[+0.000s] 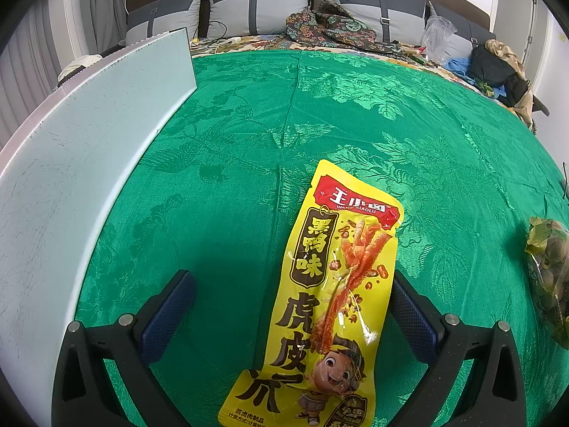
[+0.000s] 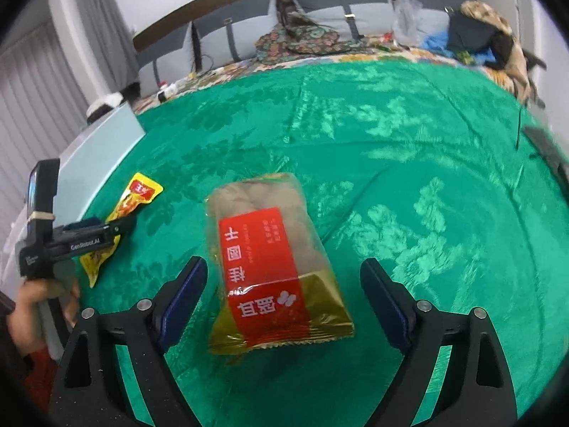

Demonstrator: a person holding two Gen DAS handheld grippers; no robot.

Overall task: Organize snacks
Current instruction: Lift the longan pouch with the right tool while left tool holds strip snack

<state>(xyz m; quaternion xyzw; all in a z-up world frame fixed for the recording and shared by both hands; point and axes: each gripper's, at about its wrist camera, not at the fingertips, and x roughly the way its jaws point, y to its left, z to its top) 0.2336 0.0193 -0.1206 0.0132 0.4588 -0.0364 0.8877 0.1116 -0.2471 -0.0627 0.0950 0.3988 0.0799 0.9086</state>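
The yellow snack packet [image 1: 329, 299] lies flat on the green table [image 1: 409, 124] between my left hand-held gripper's [image 1: 291, 306] spread jaws, near the pale board [image 1: 89, 142] at the left edge. My right hand-held gripper [image 2: 284, 291], also released, straddles the red-labelled pastry pack [image 2: 270, 267], with open cloth beyond.

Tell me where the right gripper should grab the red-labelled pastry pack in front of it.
Probably across the middle of the pastry pack, over the red label. It lies lengthwise between the open fingers of the right gripper, so closing from both long sides should catch the bulky body, not the flat sealed end.
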